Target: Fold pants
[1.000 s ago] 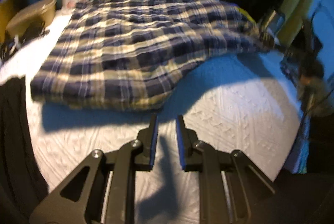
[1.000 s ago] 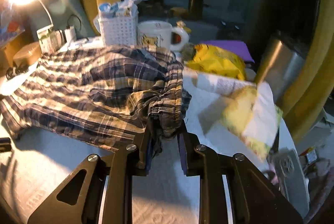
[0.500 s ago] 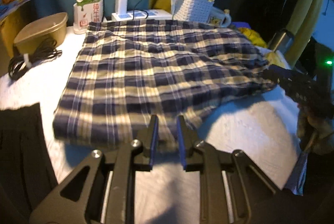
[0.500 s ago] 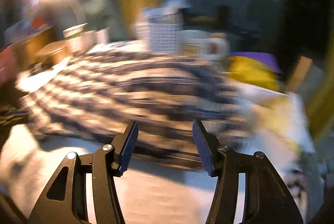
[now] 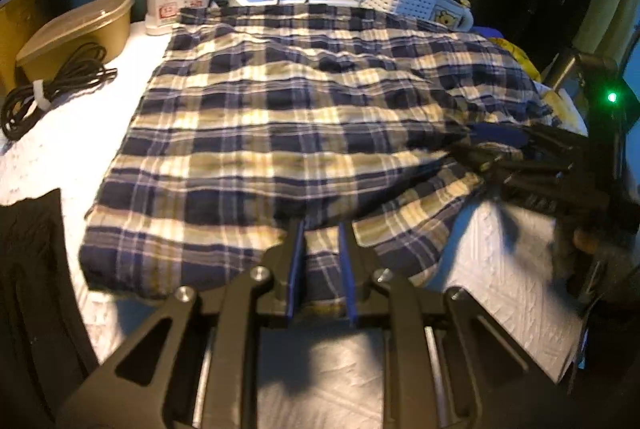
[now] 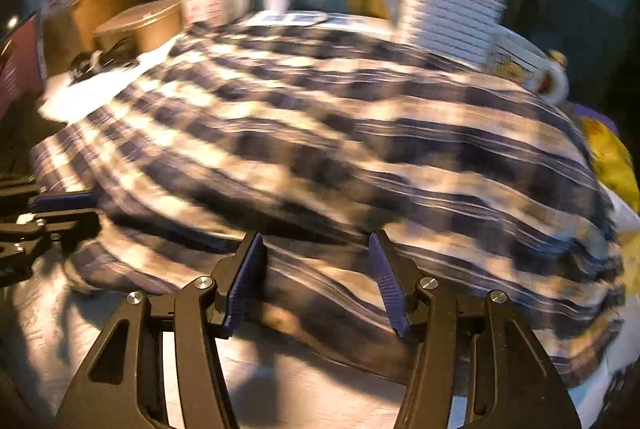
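**A:** Left wrist view: your plaid pants (image 5: 280, 133) lie spread flat on the white tabletop (image 5: 512, 293), already doubled over, I'd judge. Your left gripper (image 5: 322, 229) sits over the near hem, fingers narrowly parted with cloth showing between them; I can't tell whether they pinch it.

**B:** And the right?

**A:** Your right gripper (image 6: 316, 249) is spread wide, holding nothing, at the near edge of the pants (image 6: 340, 149).

**B:** How will they handle?

**A:** Probably light, thin and limp, so they'll sag and crease. Take both layers at the near corners, close to the hem.
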The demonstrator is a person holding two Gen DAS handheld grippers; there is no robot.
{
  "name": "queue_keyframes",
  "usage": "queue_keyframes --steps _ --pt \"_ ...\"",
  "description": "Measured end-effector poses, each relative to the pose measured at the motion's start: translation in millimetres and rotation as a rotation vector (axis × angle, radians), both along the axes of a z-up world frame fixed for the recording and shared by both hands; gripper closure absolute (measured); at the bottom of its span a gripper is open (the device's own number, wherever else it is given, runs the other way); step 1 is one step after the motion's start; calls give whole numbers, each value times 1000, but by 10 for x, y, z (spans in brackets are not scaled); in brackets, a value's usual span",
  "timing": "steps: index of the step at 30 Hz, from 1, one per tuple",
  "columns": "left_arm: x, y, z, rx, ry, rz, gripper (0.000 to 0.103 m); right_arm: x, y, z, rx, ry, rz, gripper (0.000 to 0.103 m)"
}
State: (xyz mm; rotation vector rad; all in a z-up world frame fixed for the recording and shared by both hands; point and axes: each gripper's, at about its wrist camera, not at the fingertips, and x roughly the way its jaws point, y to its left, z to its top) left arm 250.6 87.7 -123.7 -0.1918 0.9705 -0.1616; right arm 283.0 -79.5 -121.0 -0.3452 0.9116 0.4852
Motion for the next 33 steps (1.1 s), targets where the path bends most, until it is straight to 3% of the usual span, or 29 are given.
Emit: queue_keyframes --steps 7,10,12,17,22,23,29,33 --pt "-113 60 26 12 11 -2 84 -92 -572 58 10 14 -101 46" --pt "-174 99 46 11 37 1 84 -117 -616 164 59 15 -89 46" --pt "-195 138 83 -2 54 7 84 -104 -553 261 92 1 -53 46" --pt "-144 237 220 -8 -19 34 84 88 4 290 101 -18 63 48" --pt "54 370 54 30 33 82 84 248 438 67 59 19 120 73" --pt "60 397 28 30 29 82 84 249 464 22 48 25 125 78" --pt "-45 531 50 16 26 108 85 335 419 -23 -23 -18 45 78" --pt "49 553 256 75 33 59 84 359 283 145 23 -37 20 78"
